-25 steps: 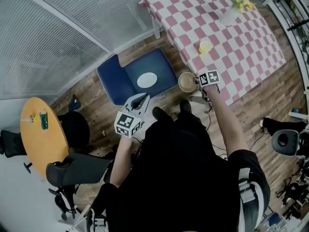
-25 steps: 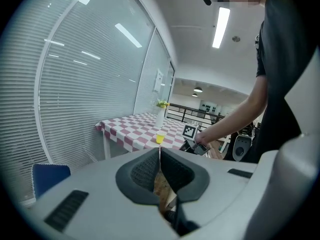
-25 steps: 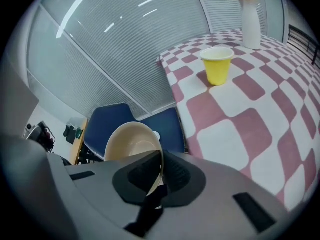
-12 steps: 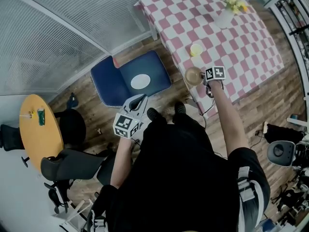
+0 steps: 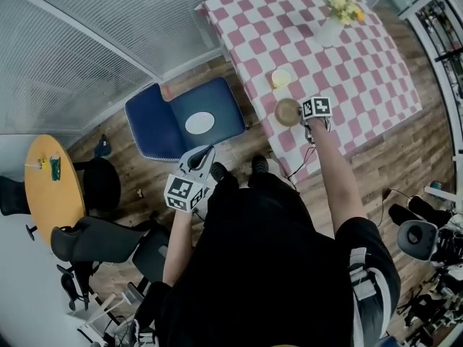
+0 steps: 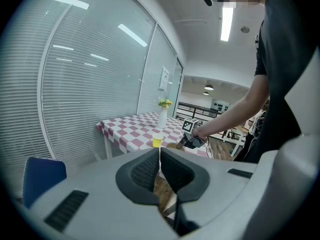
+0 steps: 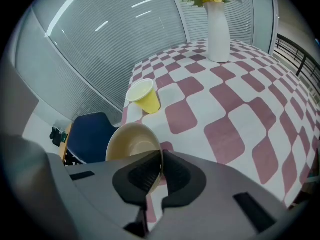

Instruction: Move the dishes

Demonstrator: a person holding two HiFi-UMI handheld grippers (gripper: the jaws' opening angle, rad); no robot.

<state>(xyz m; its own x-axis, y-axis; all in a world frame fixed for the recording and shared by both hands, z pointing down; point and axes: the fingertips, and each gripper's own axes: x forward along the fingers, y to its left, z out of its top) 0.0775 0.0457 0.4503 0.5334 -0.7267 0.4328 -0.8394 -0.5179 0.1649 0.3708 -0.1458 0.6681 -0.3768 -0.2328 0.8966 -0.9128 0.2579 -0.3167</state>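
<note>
While right gripper (image 7: 161,156) pinches bowl (image 7: 131,141), over table (image 7: 235,114)

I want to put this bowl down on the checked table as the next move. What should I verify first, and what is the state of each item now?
1. Grip: right hand-held gripper is shut on the rim of the bowl: ok.
2. Bowl contents: it looks empty: ok.
3. Position: bowl is over the table, close to its edge: ok.
4. Free spot: yellow cup stands apart from the bowl, with bare cloth beside it: ok.
5. Vase stands far back: ok.
6. Height of the bowl above the cloth: cannot tell.
</note>
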